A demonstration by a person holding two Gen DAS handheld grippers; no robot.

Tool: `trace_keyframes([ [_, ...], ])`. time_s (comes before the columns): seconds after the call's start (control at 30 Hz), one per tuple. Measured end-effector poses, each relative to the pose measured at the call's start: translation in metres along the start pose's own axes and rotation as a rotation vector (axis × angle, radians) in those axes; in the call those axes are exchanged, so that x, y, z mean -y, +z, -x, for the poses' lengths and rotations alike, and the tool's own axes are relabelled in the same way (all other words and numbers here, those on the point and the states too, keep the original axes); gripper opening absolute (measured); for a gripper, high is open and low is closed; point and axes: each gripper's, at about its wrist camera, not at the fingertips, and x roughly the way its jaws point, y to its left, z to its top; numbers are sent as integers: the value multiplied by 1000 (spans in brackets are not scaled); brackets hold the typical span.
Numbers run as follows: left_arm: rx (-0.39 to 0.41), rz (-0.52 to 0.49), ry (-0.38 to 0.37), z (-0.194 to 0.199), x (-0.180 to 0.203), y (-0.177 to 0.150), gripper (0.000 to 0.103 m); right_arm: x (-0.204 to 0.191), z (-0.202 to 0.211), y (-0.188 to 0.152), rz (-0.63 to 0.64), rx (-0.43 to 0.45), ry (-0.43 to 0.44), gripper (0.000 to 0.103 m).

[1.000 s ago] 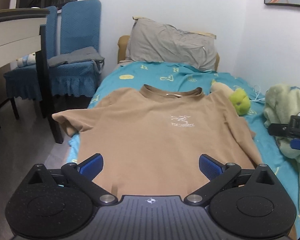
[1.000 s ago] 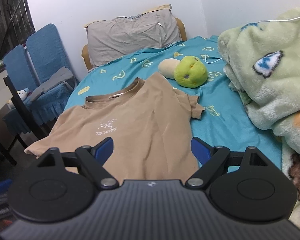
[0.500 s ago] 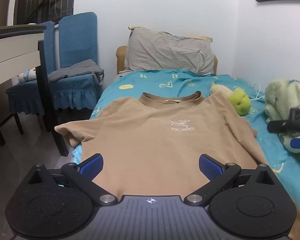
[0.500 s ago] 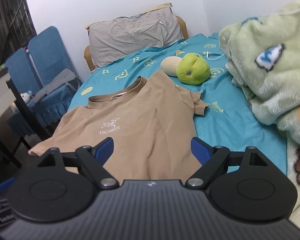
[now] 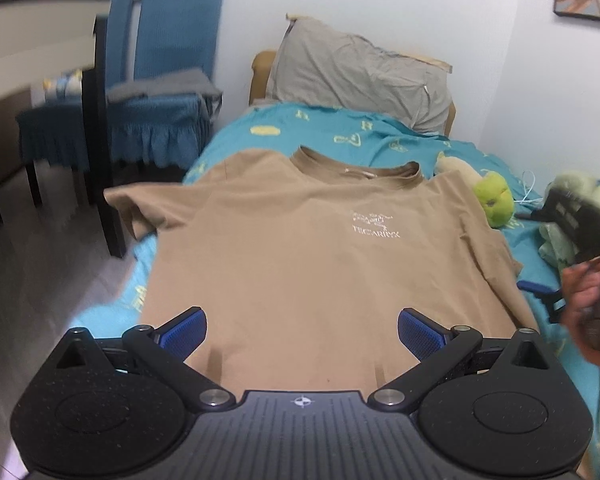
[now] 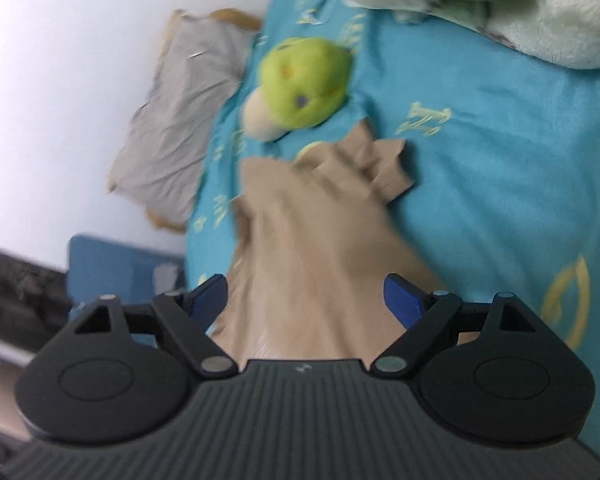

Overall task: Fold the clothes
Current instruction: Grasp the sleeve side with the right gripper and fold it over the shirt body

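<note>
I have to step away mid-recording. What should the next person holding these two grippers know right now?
Left gripper: open, holding nothing, above the hem end of the tan T-shirt.
Right gripper: open, holding nothing, rolled to one side over the shirt's right edge, near its crumpled sleeve. This view is blurred.
The shirt lies spread face up on the teal bedsheet, collar toward the pillow. The other sleeve hangs past the bed edge. A green plush toy lies just beyond the crumpled sleeve.
Done: no fold.
Left: all folding.
</note>
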Motion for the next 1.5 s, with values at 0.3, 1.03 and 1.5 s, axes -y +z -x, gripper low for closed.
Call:
trace_keyframes([
  [0.3,-80,76,-26,-45,-10,-2,103,3,-62,29,41,128,-20,72],
  [1.03,-68,59,-7,-42,-6,-5,103,-23,4,68,329,140,-16,96],
  [1.5,-100,88,-38,-50,-4,-10,103,22,-58,58,208,125,-86,98],
])
